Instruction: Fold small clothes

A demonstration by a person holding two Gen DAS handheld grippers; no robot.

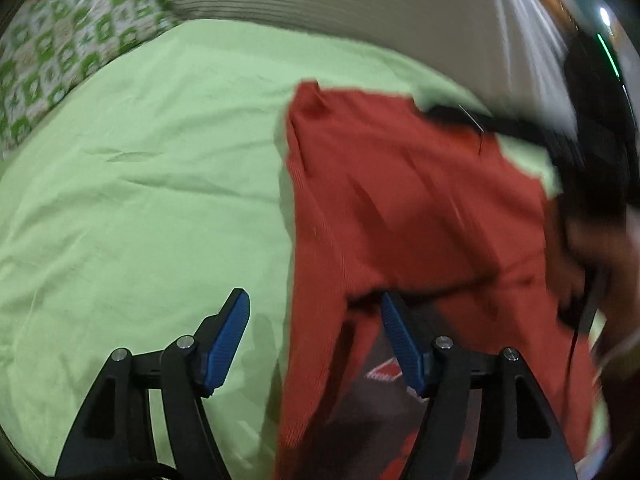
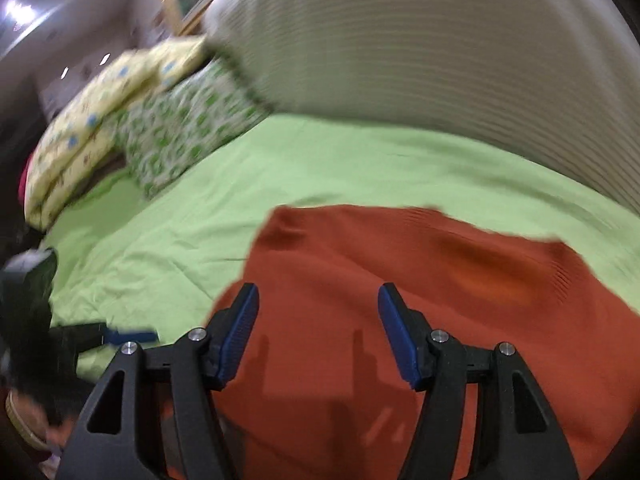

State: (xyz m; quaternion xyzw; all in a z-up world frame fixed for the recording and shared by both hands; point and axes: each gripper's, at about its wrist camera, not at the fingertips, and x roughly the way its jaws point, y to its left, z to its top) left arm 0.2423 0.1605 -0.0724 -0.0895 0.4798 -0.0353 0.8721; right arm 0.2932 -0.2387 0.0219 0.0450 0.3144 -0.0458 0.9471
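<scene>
The bed (image 2: 168,240) is big and has a light green sheet pulled over it, with a few soft wrinkles. At its far side stands a wide grey striped cushion (image 2: 420,80), and next to that lie a green and white pillow (image 2: 188,132) and a yellow pillow (image 2: 92,120). The room behind looks dim, with a small bright light, and the pictures are blurry. The red top (image 2: 400,300) lies spread on the sheet, near the front edge of the bed. It looks soft, thin and light, so it should bend and flop easily and could bunch up if it is pulled fast. A good place to take it is probably at an edge or a corner, where the cloth is easy to pinch. The right gripper (image 2: 318,330) is above the red top with its fingers (image 2: 240,336) wide apart and nothing held. The left gripper (image 1: 316,340) is at the top's left edge, its fingers (image 1: 226,344) also wide apart, holding nothing.
</scene>
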